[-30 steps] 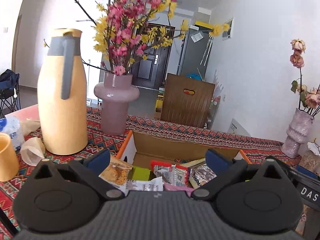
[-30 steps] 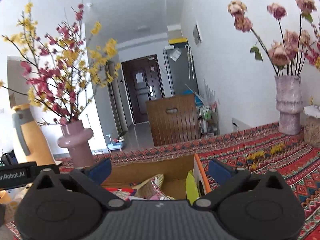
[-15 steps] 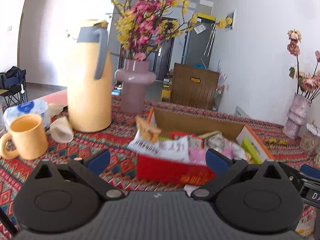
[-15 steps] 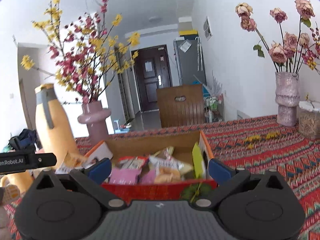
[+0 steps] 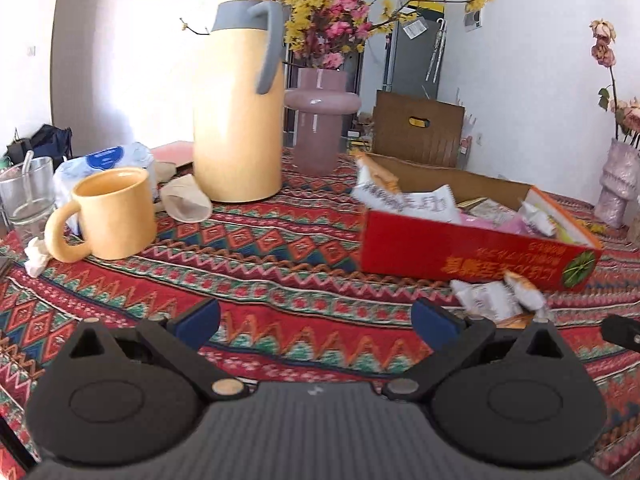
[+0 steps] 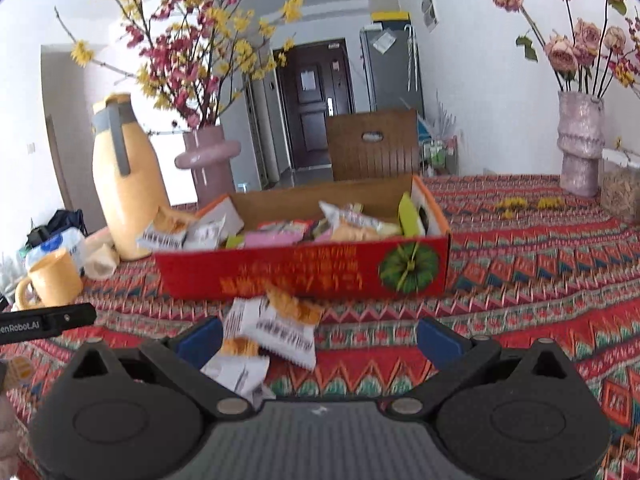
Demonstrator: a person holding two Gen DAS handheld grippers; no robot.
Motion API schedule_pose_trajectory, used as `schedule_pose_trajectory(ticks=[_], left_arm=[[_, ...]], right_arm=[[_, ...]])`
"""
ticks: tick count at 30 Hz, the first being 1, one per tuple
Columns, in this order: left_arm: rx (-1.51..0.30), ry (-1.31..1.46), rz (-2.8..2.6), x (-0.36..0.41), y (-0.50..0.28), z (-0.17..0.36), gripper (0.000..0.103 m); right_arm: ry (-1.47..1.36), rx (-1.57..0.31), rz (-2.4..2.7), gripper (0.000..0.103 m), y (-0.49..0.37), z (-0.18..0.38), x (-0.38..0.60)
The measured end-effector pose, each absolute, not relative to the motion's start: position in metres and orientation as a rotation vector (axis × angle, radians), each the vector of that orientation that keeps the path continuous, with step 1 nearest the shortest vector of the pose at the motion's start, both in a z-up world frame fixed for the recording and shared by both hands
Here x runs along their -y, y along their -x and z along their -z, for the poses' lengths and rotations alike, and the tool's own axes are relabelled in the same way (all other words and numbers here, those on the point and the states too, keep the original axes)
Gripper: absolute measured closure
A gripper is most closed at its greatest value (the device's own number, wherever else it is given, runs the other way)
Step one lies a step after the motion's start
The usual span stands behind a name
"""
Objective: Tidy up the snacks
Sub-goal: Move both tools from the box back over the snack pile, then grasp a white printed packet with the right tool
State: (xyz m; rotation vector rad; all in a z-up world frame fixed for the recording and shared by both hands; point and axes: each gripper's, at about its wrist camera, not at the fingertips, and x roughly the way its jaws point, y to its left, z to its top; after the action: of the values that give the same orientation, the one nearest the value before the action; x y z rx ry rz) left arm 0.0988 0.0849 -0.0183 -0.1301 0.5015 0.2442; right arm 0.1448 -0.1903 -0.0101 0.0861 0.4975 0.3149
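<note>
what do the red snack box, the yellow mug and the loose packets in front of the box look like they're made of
Red snack box: cardboard, seemingly; printed red outside, plain brown inside, flat folded walls.
Yellow mug: probably glazed ceramic; thick rim and handle, smooth, soft sheen.
Loose packets: thin plastic or foil film, likely; crinkled, printed, with barcodes.
</note>
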Motion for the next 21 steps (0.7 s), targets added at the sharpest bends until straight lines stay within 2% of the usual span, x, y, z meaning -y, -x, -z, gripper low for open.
schedule_pose_trajectory(ticks=[4, 21], left_arm=[[-0.515, 0.110, -0.268, -0.093, -0.103, 0.037, 0.000], [-0.509, 0.189, -0.181, -0.102, -0.102, 0.041, 0.000]], right_arm=[[-0.078, -0.544, -0.327, 0.000, -0.141, 0.022, 0.184], [0.006, -0.623, -0.353, 0.000, -0.135, 0.039, 0.142]])
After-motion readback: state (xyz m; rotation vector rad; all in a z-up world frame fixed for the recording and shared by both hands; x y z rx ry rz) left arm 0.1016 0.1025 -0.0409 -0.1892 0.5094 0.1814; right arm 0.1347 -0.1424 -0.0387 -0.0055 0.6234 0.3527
